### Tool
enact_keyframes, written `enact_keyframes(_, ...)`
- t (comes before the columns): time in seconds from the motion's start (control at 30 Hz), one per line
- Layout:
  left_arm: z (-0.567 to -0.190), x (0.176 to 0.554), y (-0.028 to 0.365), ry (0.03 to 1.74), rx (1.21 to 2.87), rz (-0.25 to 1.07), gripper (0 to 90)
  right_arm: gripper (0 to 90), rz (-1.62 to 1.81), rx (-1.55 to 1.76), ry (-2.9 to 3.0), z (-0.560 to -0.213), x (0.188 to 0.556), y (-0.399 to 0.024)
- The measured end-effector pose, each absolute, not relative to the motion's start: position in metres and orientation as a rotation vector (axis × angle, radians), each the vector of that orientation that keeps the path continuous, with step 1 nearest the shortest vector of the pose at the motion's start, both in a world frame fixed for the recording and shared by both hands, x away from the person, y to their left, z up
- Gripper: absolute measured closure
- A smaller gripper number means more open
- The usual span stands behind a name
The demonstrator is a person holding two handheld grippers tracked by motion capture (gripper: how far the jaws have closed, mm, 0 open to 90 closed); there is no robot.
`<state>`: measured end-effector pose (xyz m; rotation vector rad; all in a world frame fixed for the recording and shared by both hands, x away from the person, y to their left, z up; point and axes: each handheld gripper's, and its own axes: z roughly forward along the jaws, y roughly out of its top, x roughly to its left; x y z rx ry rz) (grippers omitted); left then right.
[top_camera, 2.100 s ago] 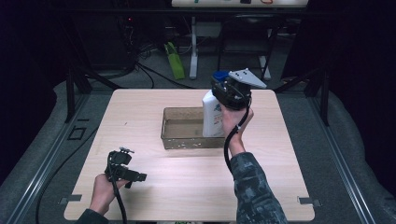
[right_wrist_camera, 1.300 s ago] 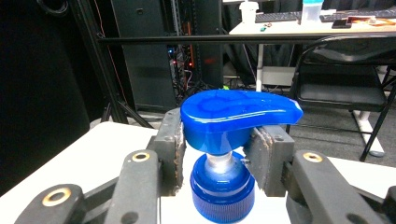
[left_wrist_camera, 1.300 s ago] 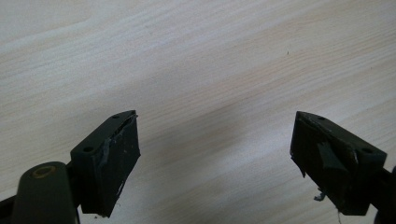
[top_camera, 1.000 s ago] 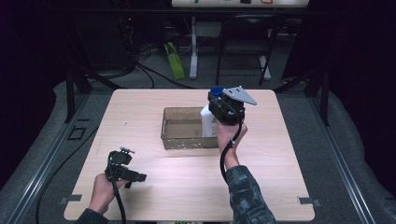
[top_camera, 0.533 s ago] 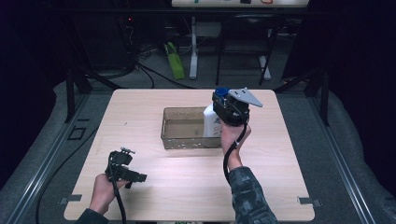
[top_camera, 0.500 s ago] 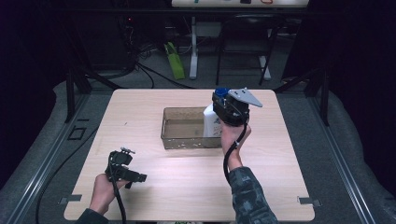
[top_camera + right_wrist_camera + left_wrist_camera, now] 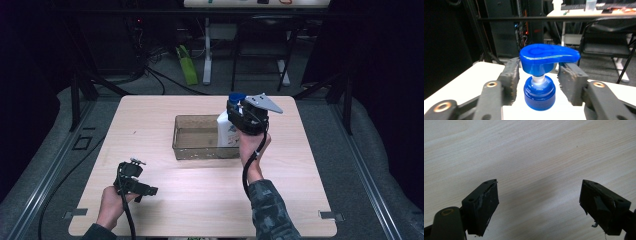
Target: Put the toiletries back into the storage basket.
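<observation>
A white pump bottle (image 7: 224, 132) with a blue pump head (image 7: 549, 55) stands upright in the right end of a clear plastic bin (image 7: 200, 151) at the middle of the table. My right gripper (image 7: 234, 113) is shut on the bottle's shoulder, a jaw on either side of the blue collar (image 7: 539, 96); in the right gripper view that gripper (image 7: 537, 75) frames the pump neck. My left gripper (image 7: 131, 172) rests low over the table's front left. Its jaws (image 7: 539, 202) stand wide open over bare wood with nothing between them.
The wooden table (image 7: 150, 120) has open surface left of and in front of the bin. Beyond its far edge are a table's legs (image 7: 207, 50), cables and a green object (image 7: 187, 65) on the floor. Dark frames stand at both sides.
My right gripper has lowered the bottle from above the bin's right end down into the bin. The left gripper has stayed put.
</observation>
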<state>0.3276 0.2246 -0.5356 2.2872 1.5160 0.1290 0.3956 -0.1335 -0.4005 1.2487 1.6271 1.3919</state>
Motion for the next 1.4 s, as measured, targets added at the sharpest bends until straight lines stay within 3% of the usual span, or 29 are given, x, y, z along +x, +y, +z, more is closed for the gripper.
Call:
enact_keyframes(0.47,-0.536,0.328,0.222,1.510,2.299,0.131,15.3,24.7,1.342,1.260,1.709,-0.387,0.383,-0.148)
enact_keyframes(0.5,-0.536,0.328,0.222,1.507,2.301,0.133,15.3,20.0,1.338,1.261,1.731,-0.384,0.381,-0.150)
enact_keyframes(1.0,-0.536,0.328,0.220,1.508,2.305,0.135,15.3,4.4,1.298,1.263,1.888,-0.370,0.357,-0.169)
enact_keyframes(1.4,-0.537,0.328,0.219,1.503,2.318,0.134,15.3,0.0,1.223,1.293,1.987,-0.370,0.333,-0.192)
